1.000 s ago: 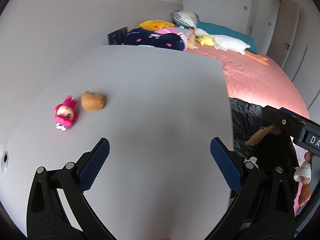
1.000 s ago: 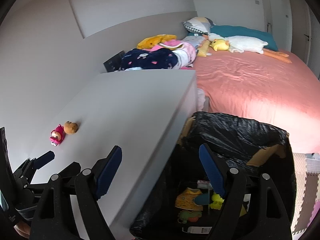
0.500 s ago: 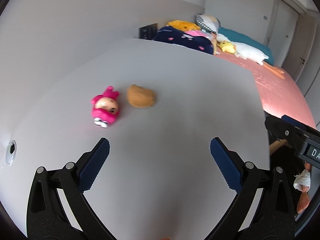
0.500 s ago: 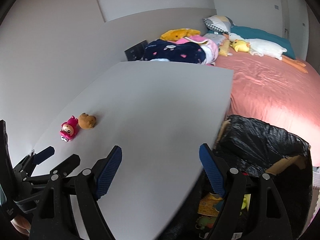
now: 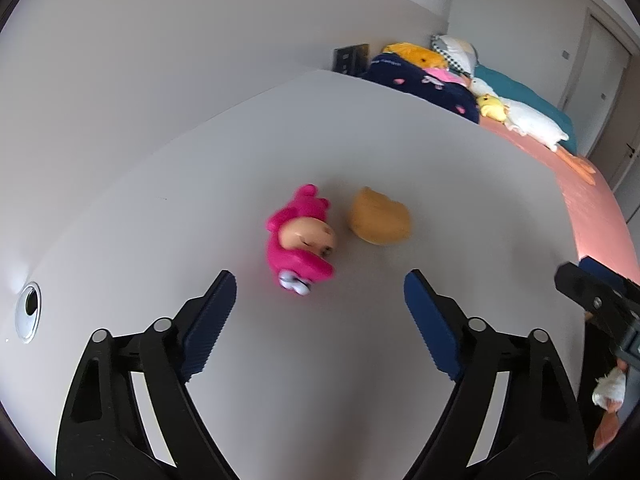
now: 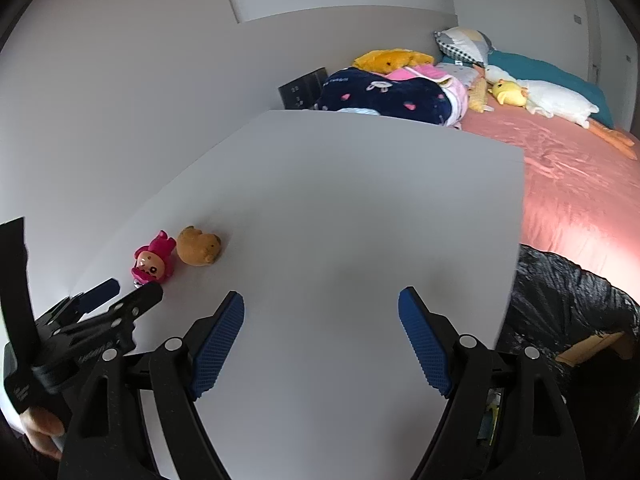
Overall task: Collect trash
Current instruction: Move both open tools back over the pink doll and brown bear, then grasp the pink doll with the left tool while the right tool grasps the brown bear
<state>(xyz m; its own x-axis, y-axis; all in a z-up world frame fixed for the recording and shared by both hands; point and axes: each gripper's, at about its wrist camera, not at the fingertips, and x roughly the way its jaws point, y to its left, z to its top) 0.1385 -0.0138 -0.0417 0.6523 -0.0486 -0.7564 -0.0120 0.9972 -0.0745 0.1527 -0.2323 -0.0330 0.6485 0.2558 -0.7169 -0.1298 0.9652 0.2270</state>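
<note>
On the white worktop [image 5: 360, 360] lie two small toys side by side: a pink doll [image 5: 301, 240] on its back, face up, and just beside it, not quite touching, a brown bear [image 5: 379, 217]. Both sit toward the wall side of the worktop, well away from its far edge. The left tongs [image 5: 319, 322] hang over the worktop just short of the doll, which lies a little ahead of the gap between the blue pads; the jaws are closing, yet nothing is between them and the pads press on nothing. In the right wrist view the same doll [image 6: 154, 262] and bear [image 6: 199, 246] show at the left, with the left tongs [image 6: 120, 288] reaching in low toward the doll, their tips very near it; whether they touch it cannot be told from here. A hand [image 6: 42, 430] grips that tool at the lower left. The right tongs [image 6: 320, 342] stand released and wide over a bare stretch of worktop, holding nothing, well apart from the toys. Past the right edge of the worktop, lower down, a black bag [image 6: 568, 300] lines a bin, a strip of cardboard [image 6: 592, 344] showing at its rim and some coloured items dimly seen inside, too dark to name. Beyond lies a bed [image 6: 580, 184] with a pink sheet, carrying a navy blanket [image 6: 380, 96], a white goose plush [image 6: 556, 102], a yellow plush [image 6: 508, 94] and pillows. A round metal grommet [image 5: 28, 312] sits in the worktop at the left tongs' far left.
</note>
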